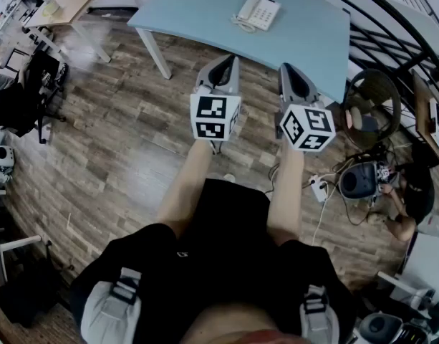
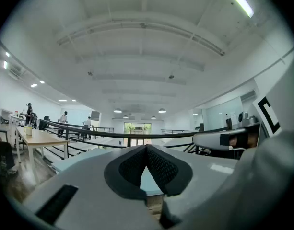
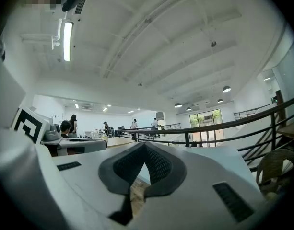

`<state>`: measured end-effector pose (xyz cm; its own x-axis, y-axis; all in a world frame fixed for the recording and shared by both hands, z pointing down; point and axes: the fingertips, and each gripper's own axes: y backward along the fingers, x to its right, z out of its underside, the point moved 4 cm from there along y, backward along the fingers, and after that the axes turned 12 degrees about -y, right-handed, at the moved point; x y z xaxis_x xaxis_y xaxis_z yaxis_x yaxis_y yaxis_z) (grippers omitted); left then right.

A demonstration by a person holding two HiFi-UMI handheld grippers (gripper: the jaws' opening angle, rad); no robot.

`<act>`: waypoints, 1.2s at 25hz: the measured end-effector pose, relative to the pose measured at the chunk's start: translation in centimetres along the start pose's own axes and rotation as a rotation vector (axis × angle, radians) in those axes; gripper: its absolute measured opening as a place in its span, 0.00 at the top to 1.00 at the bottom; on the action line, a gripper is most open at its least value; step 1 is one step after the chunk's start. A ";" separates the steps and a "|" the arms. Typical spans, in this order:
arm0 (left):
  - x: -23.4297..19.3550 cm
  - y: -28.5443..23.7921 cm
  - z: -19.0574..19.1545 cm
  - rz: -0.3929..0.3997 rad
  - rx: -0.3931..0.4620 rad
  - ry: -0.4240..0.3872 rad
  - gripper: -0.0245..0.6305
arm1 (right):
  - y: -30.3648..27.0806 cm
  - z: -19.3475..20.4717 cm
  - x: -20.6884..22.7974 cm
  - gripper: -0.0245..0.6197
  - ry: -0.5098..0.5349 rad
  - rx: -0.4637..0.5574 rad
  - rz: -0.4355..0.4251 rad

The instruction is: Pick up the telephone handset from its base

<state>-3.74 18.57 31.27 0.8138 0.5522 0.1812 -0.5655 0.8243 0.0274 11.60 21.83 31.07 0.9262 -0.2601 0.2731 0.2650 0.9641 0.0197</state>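
I hold my left gripper [image 1: 230,60] and right gripper [image 1: 288,70] out level in front of me, side by side above the wooden floor [image 1: 126,142]. In the head view their tips come up to the near edge of the pale blue table [image 1: 198,13]. Both have their jaws together with nothing caught in them. In the left gripper view the dark ribbed pads [image 2: 161,169] meet at the tips, and in the right gripper view the pads [image 3: 158,166] do the same.

The telephone sits toward the far side of the table, well apart from both grippers. Its handset [image 1: 245,10] lies along the left side of the white base [image 1: 266,14]. The handset's long axis runs away from me and leans right — far end up and to the right in the head view, near end down and to the left, where the cord [image 1: 240,26] curls.
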 end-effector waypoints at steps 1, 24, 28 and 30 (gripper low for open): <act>0.2 0.1 -0.1 0.000 0.000 0.002 0.96 | 0.2 -0.2 0.0 0.97 0.016 -0.001 0.007; -5.6 -8.3 4.5 -0.062 -0.056 0.063 0.96 | -10.6 3.2 6.1 0.97 -0.045 -0.120 -0.003; -8.1 -14.6 6.5 -0.045 -0.079 0.075 0.96 | -16.1 2.9 9.8 0.97 -0.054 -0.085 0.029; -9.1 -18.4 7.5 -0.022 -0.091 0.070 0.96 | -19.1 2.7 12.0 0.97 -0.063 -0.053 0.042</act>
<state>-1.76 -2.59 36.50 0.8353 0.5383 0.1122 -0.5351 0.8427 -0.0591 16.94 0.48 36.59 0.9186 -0.2139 0.3324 0.2416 0.9694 -0.0438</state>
